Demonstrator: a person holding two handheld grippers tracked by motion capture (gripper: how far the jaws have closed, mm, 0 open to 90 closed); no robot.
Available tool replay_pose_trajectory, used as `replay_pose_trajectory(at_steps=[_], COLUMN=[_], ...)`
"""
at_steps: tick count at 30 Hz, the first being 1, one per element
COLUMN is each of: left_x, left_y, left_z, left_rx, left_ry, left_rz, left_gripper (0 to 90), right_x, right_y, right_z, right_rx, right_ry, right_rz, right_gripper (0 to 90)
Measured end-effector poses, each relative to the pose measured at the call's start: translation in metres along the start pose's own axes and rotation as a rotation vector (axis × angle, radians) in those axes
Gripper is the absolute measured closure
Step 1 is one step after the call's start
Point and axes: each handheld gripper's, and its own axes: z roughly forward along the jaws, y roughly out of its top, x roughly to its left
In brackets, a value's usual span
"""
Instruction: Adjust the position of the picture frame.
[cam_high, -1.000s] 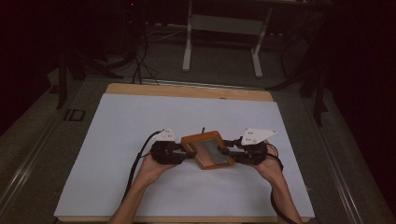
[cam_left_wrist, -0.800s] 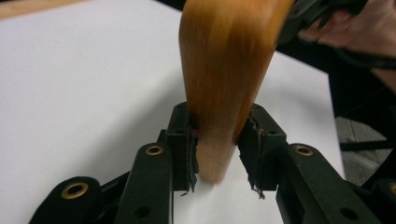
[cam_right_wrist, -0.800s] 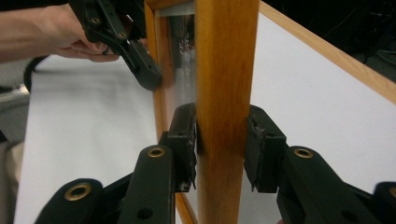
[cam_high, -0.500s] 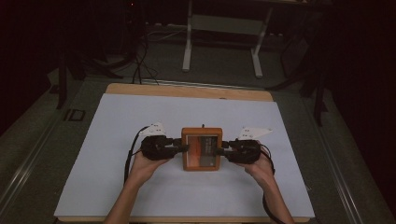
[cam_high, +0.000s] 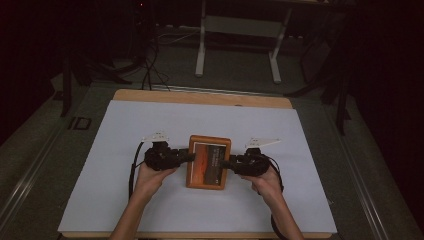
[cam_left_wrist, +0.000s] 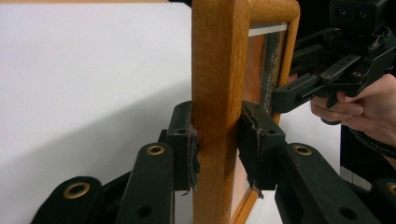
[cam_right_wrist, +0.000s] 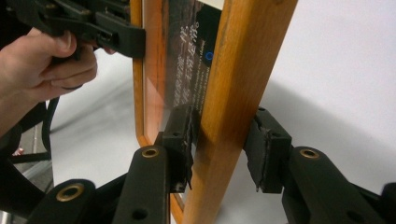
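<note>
A wooden picture frame (cam_high: 208, 162) lies near the middle of a table (cam_high: 200, 96) covered with a white sheet (cam_high: 110, 150), held between the two grippers. The picture behind its glass is orange-brown with a dark band that carries small pale lettering and a small blue ring mark, seen in the right gripper view; the writing is too small and slanted to read. The frame is warm, honey-coloured wood with rounded corners and a smooth, slightly worn finish, rectangular and taller than wide in the high view. The left gripper (cam_high: 186, 157) is closed on the frame's left side bar: in the left gripper view its two black jaws press the wood from both faces, their frayed dark pads (cam_left_wrist: 191, 154) against it. The right gripper (cam_high: 226, 163) grips the frame's right side bar in the same way, its worn pads (cam_right_wrist: 187, 140) tight to the wood. Both grippers are black, jointed metal with brass-coloured rivets, and each carries a pale three-cornered plate on top. The left hand (cam_high: 152, 174) and the right hand (cam_high: 265, 179) wrap their handles, forearms coming in from the bottom edge and angling inward toward the frame. A black cable (cam_high: 133, 165) loops from the left gripper across the sheet.
</note>
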Motion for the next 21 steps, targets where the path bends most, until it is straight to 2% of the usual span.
replay_pose_trajectory(at_steps=[2,5,10,16,21], left_x=[0.001,0.003,0.007,0.005,0.009], left_y=[-0.002,-0.005,-0.006,-0.005,-0.003], left_z=[0.001,0.004,0.008,0.014,0.022], left_rx=[0.002,0.022,0.012,0.027,0.058], left_ry=[-0.003,0.012,0.027,0.107,0.177], left_rz=[-0.012,-0.008,-0.023,-0.008,-0.027], left_gripper=[67.7,67.4,67.3,63.7,60.6], right_x=[0.000,-0.002,-0.006,-0.011,-0.017], right_y=[0.000,-0.002,-0.003,-0.001,0.002], right_z=[0.000,0.004,0.008,0.013,0.020], right_rx=[0.003,0.021,0.019,0.027,0.051], right_ry=[0.002,-0.011,-0.020,-0.049,-0.087], right_rz=[0.009,0.003,0.020,0.068,0.119], right_gripper=[63.2,62.7,62.2,60.8,59.0])
